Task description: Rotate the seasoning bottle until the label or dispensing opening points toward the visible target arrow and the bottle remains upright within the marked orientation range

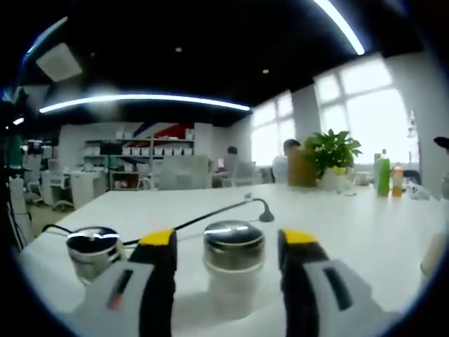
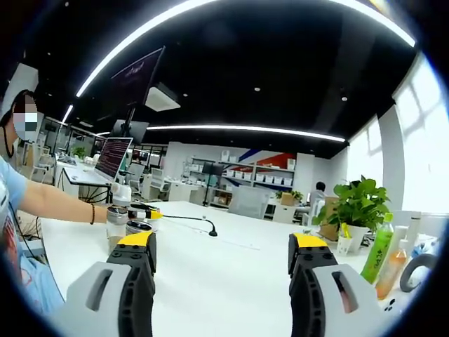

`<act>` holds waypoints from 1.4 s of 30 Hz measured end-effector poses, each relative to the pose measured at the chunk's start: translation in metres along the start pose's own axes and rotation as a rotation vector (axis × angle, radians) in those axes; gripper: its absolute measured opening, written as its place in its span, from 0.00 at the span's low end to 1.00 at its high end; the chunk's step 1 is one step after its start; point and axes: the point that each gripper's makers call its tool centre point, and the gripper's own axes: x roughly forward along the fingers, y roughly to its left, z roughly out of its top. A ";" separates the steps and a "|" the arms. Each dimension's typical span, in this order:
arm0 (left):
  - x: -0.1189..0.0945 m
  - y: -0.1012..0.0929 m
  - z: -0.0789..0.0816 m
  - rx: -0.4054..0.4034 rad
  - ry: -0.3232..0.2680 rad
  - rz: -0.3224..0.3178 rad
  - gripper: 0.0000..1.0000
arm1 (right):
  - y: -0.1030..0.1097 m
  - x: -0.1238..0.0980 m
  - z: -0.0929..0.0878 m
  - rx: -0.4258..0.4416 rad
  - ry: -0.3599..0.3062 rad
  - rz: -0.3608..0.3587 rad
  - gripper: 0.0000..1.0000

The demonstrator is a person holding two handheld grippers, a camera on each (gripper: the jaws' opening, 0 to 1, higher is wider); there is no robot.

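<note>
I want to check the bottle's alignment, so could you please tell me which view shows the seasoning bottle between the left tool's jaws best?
The left gripper view: the seasoning bottle stands upright, close and centred between the open left tool jaws, steel cap clear. The right gripper view shows bottles far off at left, too small to tell which is it.

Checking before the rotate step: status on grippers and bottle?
Left gripper open, jaws either side of the seasoning bottle, not closed on it. Right gripper open, empty, over bare table. Second bottle stands beside it, apart.
</note>
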 end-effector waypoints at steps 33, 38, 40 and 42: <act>0.001 -0.012 -0.003 0.088 0.014 -0.044 0.37 | 0.000 0.000 -0.002 -0.011 0.007 -0.004 0.74; -0.002 -0.018 -0.002 0.091 0.012 -0.057 0.37 | 0.000 0.000 -0.003 -0.007 0.011 -0.002 0.74; -0.001 -0.017 -0.002 0.087 0.014 -0.056 0.37 | 0.000 0.000 -0.003 -0.007 0.011 -0.004 0.74; -0.001 -0.019 -0.002 0.100 0.016 -0.065 0.37 | 0.000 0.001 -0.004 -0.005 0.013 -0.005 0.74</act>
